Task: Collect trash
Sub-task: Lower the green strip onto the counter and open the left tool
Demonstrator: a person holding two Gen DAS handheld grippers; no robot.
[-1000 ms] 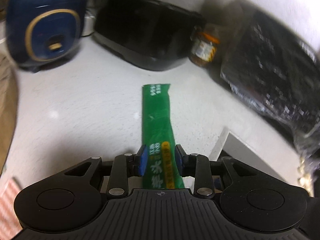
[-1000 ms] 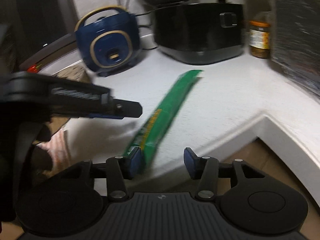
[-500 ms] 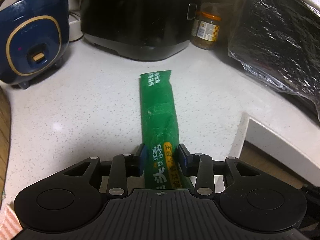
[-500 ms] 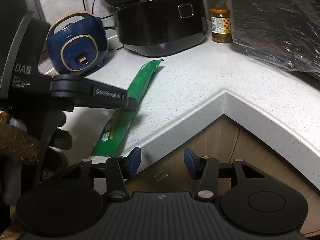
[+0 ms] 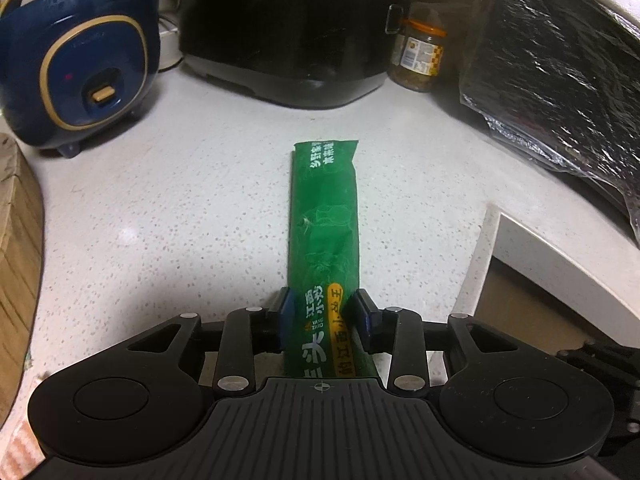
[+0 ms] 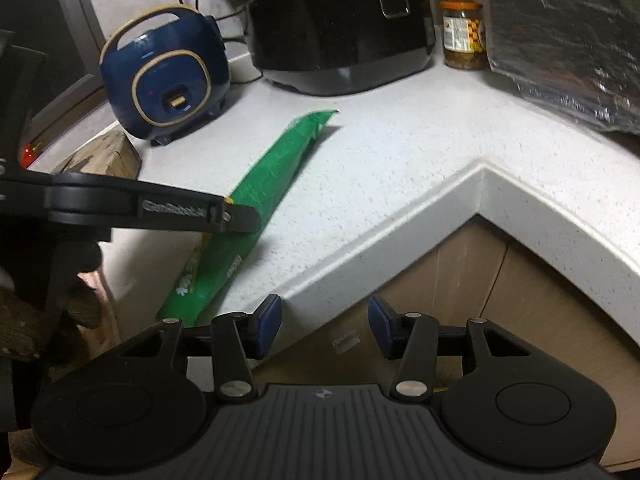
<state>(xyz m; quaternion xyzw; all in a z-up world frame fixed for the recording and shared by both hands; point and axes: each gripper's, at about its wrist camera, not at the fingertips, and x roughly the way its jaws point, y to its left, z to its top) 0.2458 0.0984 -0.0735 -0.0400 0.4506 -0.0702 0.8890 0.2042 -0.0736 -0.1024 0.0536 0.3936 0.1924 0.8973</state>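
While the green wrapper (image 5: 324,220) lies lengthwise on the white surface (image 5: 180,200), its near end sits inside the left hand-held gripper (image 5: 325,312). The blue pads (image 5: 285,312) meet both long edges, so it's clamped at a mid-width setting. The jaws have just been closing a little w/ the wrapper between them. The far end points toward the back edge. The near end is by the front edge, just left of the surface's inner corner.

The right hand-held gripper (image 6: 325,320) hangs off that front edge over the cabinet front, half-wide, w/ nothing between its pads and apart from the wrapper.

Wrapper: long, narrow, flat, crinkly glossy film w/ white and yellow print. Surface: speckled, stone-like, w/ a rounded lip. At the back edge: a rounded navy cooker (image 5: 80,60) w/ gold trim, a glossy black cooker (image 5: 288,32), and a glass jar (image 5: 420,60) w/ an orange lid. At the right: a dark bulk under wrinkled shiny film (image 5: 552,80).
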